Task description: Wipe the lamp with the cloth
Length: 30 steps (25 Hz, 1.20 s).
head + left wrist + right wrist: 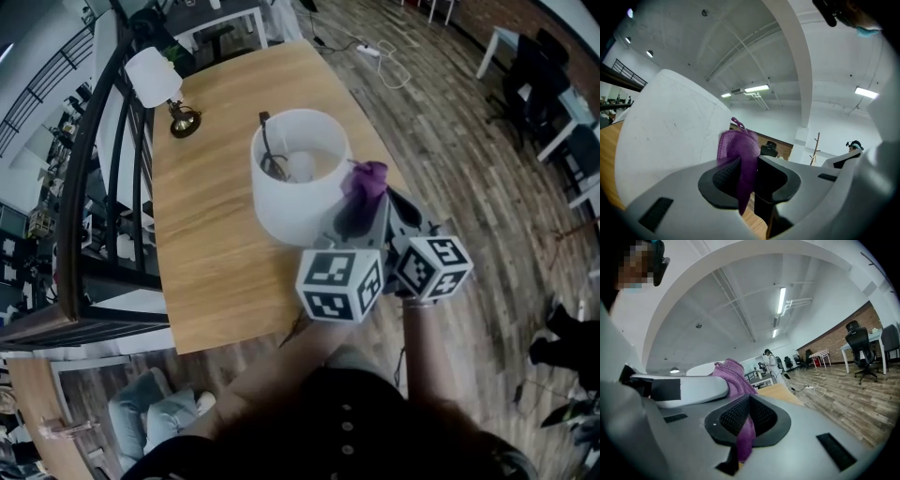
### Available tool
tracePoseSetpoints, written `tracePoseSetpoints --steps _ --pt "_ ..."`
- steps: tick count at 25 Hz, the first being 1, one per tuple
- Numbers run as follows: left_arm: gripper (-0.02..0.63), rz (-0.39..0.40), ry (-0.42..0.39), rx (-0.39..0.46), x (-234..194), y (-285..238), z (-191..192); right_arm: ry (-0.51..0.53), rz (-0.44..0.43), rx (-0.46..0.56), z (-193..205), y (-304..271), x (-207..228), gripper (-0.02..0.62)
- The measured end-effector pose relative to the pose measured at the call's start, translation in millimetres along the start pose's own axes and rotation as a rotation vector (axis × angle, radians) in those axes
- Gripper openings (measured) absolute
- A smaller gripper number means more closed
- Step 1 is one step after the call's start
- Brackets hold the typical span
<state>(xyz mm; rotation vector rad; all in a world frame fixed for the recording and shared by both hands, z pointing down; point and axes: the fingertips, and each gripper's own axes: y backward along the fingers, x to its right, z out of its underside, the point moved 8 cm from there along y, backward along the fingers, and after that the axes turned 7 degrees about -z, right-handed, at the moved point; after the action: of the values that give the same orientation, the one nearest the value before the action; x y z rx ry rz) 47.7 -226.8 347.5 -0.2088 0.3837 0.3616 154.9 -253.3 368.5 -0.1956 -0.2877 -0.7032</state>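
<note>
**Asker:** Cloth first: where is it?

**Me:** The purple cloth point(367, 178) is bunched between both my claws. It sits at the right-hand side of the big white lamp point(295, 183), up by the open rim of the shade. It looks pressed against the shade's outer wall, though I cannot be sure it touches.

**Asker:** And the claws themselves?

**Me:** My left claw point(747, 176) is closed on the cloth. In the left gripper view a purple fold runs down between the two dark pads and a tuft stands above them. The pale curve of the lamp fills the left of that view. My right claw point(747, 420) is clamped on the same cloth. Its view shows a strip hanging below the pads and the rest piled above, just beside the grey body of the left claw.

**Asker:** How do the two sit together?

**Me:** Side by side and close, with the marker cubes toward me and the noses aimed at the lamp. The left one is nearer the shade.

**Asker:** What surrounds them?

**Me:** The lamp stands upright on the wooden table point(211, 253), near its right edge. A small lamp point(155, 77) with a white shade and a brass foot stands well apart from it at the far left corner, by a black railing point(94, 178). Plank floor point(450, 150) lies to the right, with a white cable point(389, 66) and dark office chairs point(534, 75) on it.
</note>
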Motion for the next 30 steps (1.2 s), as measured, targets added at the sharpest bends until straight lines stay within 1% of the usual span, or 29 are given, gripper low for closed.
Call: tracePoseSetpoints --steps 9,17,30 --pt "0.110 0.000 -0.007 -0.059 -2.4 -4.3 20.8 -0.045 0.033 -0.042 21.2 3.8 9.7 0.012" --pt "0.110 -0.001 0.006 -0.121 -6.2 -6.1 43.9 -0.090 0.056 -0.077 45.3 10.4 17.7 0.012" --pt "0.110 -0.020 0.058 -0.190 -15.2 0.1 70.7 -0.126 0.081 -0.143 74.4 17.4 16.2 0.012"
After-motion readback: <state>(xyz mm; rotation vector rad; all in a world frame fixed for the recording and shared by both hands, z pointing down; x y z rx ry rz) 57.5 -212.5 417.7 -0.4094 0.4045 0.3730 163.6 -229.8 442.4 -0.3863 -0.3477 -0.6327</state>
